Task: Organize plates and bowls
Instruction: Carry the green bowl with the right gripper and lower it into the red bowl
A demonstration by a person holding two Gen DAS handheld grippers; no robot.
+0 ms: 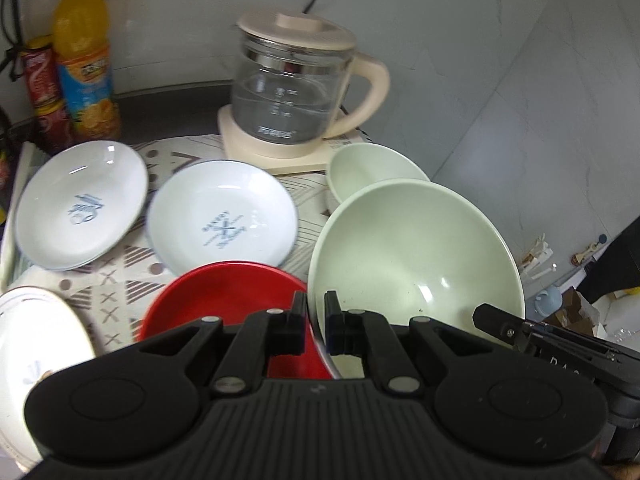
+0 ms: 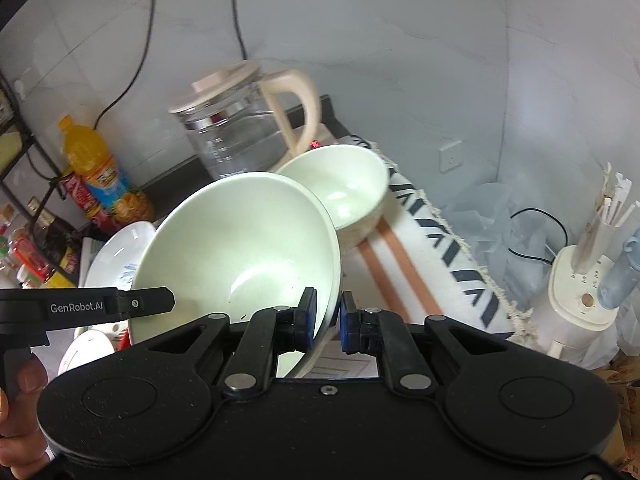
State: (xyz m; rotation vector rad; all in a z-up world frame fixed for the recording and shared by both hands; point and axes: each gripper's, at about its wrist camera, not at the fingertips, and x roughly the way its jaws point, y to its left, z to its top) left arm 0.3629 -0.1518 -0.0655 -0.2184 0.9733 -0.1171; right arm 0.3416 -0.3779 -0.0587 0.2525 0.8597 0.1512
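Both grippers pinch the same large pale-green bowl (image 1: 416,248) by its rim, one on each side. Left gripper (image 1: 314,322) has its jaws pressed onto the bowl's left rim edge, w/ the red plate (image 1: 224,300) right beside/under that edge. Right gripper (image 2: 327,320) clamps the bowl's right rim, blue pads either side of the wall. Bowl sits tilted between the two tools, inside facing the cams; can't tell if its base touches the mat. A smaller pale-green bowl (image 1: 372,170) stands just behind it on the patterned cloth (image 1: 116,280), near the glass kettle (image 1: 296,92) w/ cream lid & handle on its base. Two white plates w/ blue print lie further left: one (image 1: 224,220) behind the red plate, another (image 1: 82,204) at far left, partly tilted. A white gold-rimmed plate (image 1: 36,340) is at bottom left. Orange juice bottle (image 1: 86,60) & a red can (image 1: 44,92) stand at the back-left by the wall. A hand (image 2: 20,412) grips the left tool's handle in the right view.
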